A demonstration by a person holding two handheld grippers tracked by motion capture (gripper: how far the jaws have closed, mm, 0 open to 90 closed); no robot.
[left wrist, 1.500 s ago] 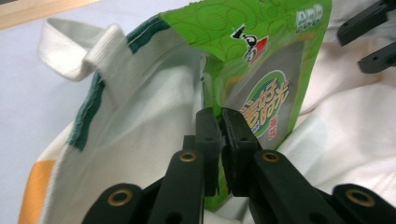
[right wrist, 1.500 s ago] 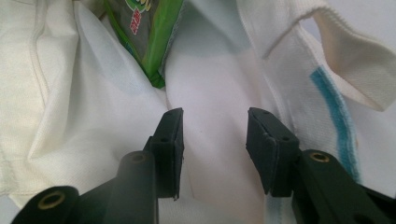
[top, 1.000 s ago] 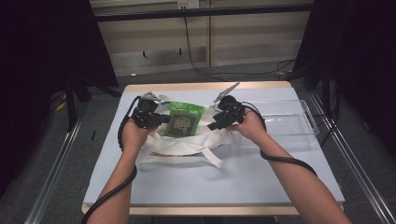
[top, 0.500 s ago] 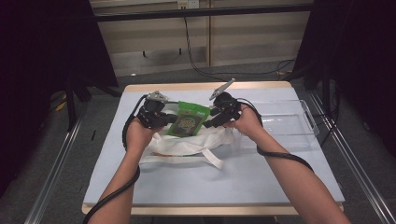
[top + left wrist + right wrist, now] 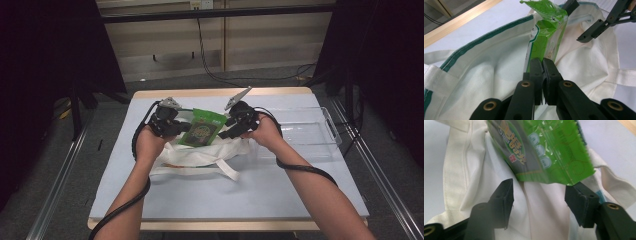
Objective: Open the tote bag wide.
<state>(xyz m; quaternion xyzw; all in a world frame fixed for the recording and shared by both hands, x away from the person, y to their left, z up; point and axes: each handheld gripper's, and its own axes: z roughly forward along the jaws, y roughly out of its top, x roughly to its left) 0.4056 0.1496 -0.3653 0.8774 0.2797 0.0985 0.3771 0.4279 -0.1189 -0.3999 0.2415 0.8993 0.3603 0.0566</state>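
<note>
Pouch [image 5: 201, 127] has tipped up over the bag [image 5: 200, 152]; left claw [image 5: 542, 65] pinches it, right claw [image 5: 540, 197] gapes, empty. Lower it slowly inside.

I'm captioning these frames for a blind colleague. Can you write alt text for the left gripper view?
The left gripper has its black fingers shut on the edge of a green snack packet, held upright over a white cloth bag with green trim. The right gripper hangs open at upper right, above the bag.
</note>
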